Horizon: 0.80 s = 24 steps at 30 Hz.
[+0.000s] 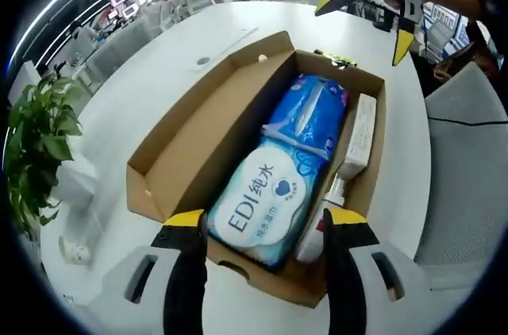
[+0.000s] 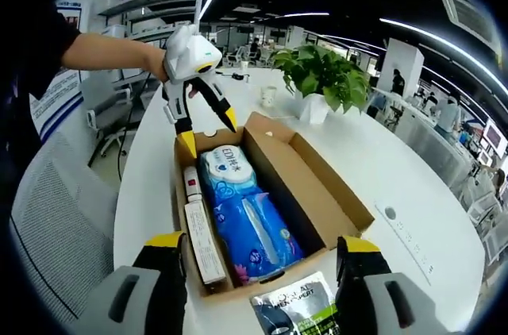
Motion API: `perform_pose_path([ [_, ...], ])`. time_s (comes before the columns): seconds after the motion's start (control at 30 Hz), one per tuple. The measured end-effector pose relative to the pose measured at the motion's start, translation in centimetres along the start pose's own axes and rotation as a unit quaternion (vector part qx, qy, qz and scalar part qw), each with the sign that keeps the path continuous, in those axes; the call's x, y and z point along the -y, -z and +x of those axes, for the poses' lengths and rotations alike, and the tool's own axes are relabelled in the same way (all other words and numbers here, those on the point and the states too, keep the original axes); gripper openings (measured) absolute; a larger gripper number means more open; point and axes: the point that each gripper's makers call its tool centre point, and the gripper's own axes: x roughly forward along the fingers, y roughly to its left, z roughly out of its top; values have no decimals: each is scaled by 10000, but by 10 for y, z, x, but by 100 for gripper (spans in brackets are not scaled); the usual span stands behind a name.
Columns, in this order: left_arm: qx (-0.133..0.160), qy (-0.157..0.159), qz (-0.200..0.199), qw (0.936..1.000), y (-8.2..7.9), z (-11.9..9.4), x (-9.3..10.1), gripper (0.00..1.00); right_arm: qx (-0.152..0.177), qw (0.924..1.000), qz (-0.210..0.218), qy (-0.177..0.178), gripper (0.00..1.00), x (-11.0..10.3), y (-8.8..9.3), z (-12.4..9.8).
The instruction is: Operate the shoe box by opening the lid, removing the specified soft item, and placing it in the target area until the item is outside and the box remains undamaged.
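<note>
Open shoe box on a white table, wipes pack inside, both grippers spread above it.

The white table (image 1: 159,73) carries the cardboard box (image 1: 182,152), its lid folded open to one side. Inside lies the blue wipes pack (image 1: 278,176), flat, beside a slim white carton (image 2: 202,240) and a small tube (image 2: 190,180) along one wall. A potted plant (image 2: 325,73) stands near the box; a dark sachet (image 2: 294,307) lies outside its end. The left gripper (image 1: 266,228) hangs over the pack, jaws wide apart, holding nothing; the right gripper (image 2: 262,252) is likewise spread and empty.
</note>
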Motion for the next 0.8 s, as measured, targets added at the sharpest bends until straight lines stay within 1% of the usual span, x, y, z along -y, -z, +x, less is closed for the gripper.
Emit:
perform_pose_path([
  [0.2,-90,96,144,9998,4,4,0,59,59,9999,-49,-123,76,-7,-8,16],
  [0.57,-125,287,425,9986,5,11,4,59,193,9994,-71,-286,75,-15,-17,41],
  [0.8,-197,417,542,9975,9,17,5,59,195,9991,-78,-371,74,-20,-18,54],
])
